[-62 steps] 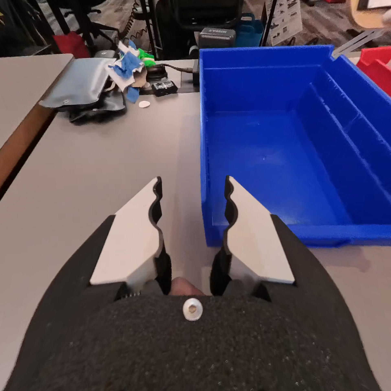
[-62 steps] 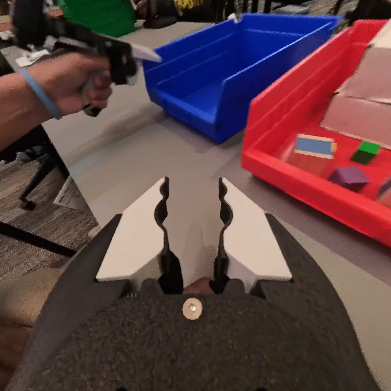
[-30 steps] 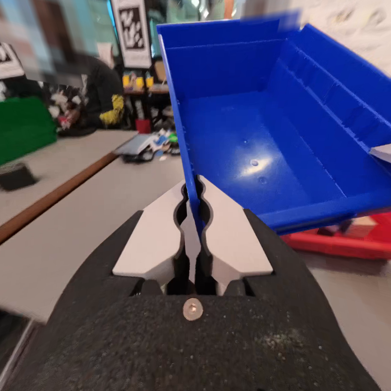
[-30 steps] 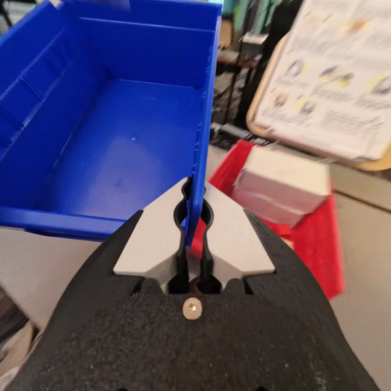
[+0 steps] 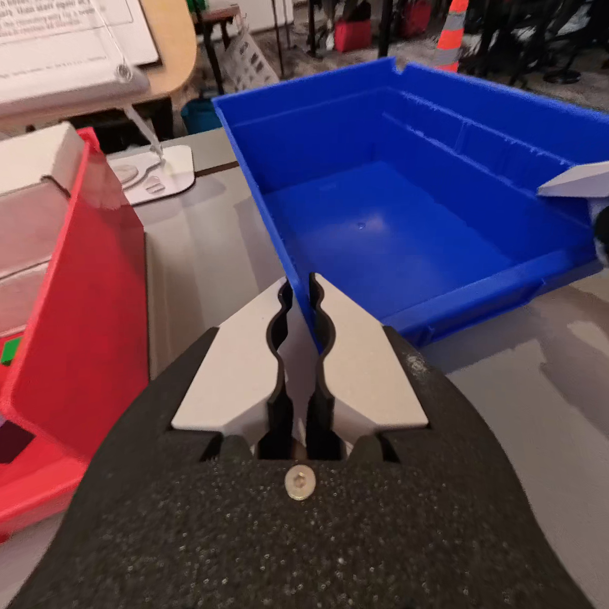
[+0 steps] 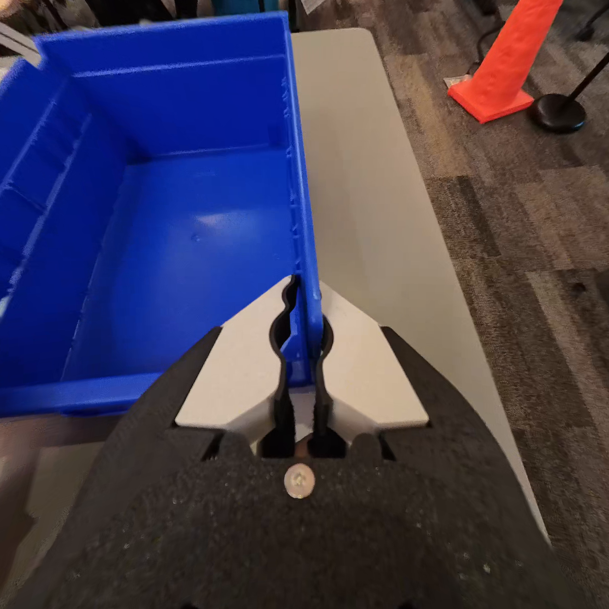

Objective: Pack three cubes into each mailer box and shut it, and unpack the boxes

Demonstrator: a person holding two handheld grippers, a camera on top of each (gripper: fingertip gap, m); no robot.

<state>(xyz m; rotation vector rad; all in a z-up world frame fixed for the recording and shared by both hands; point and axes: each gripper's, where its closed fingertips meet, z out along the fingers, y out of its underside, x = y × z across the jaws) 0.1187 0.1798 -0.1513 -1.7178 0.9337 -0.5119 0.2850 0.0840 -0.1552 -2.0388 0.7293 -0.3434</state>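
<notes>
Both grippers, left gripper [image 5: 300,290] and right gripper [image 6: 304,283], pinch opposite walls of the blue bin [image 5: 395,230]; it seems just landed on the table [image 6: 362,197], so loosen both together.

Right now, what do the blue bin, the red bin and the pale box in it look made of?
Blue open-top bin: looks like moulded rigid plastic, semi-gloss; glare on its floor, ribbed walls.
Red bin: apparently the same plastic, slightly textured.
Pale closed box: probably cardboard, matte; folded flap edges, though blurred.
</notes>
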